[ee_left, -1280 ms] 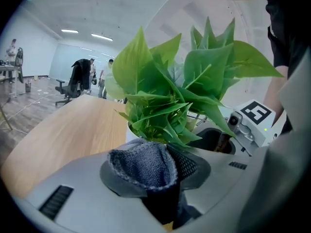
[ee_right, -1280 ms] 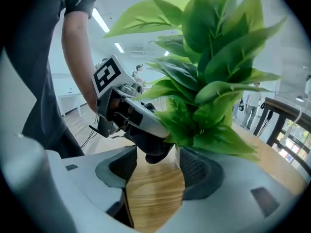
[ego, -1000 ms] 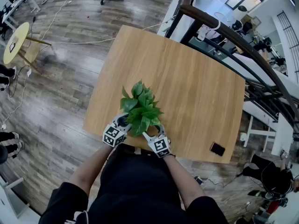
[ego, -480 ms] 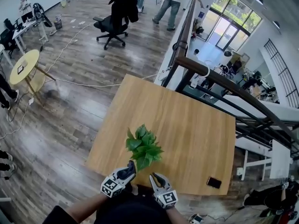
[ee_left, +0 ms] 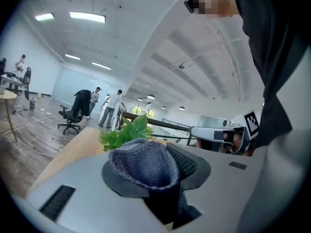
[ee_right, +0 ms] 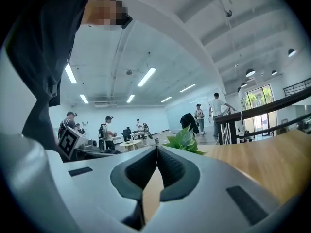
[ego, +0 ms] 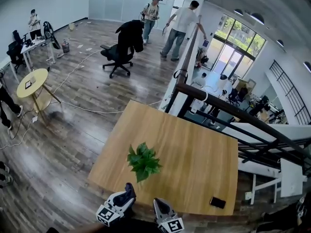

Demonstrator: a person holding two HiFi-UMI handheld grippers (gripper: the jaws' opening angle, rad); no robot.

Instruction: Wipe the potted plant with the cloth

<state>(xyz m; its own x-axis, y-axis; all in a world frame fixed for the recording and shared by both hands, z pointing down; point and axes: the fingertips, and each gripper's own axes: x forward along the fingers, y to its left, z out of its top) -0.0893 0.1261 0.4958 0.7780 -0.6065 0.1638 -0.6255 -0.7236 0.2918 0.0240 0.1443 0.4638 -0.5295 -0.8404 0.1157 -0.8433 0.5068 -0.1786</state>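
Potted plant (ego: 144, 162) sits on the wooden table (ego: 194, 140), toward its near left edge; in head view the leaves hide the pot. Both grippers are short of it, at the near edge. Left gripper (ego: 129, 191) is clamped on a blue knit cloth (ee_left: 143, 161), plain only in its own view. Right gripper (ego: 159, 205) has just closed, jaws touching, nothing between. Phone (ego: 217, 202) shows only in head view.

L gripper (ego: 128, 191) and R gripper (ego: 158, 205) held low at bottom edge of head view, side by side, slightly apart, tips pointing fwd, approx. level; L jaws clamped on bunched blue-grey cloth (ee_left: 141, 161); R jaws just closing, pads together w/ nothing between.
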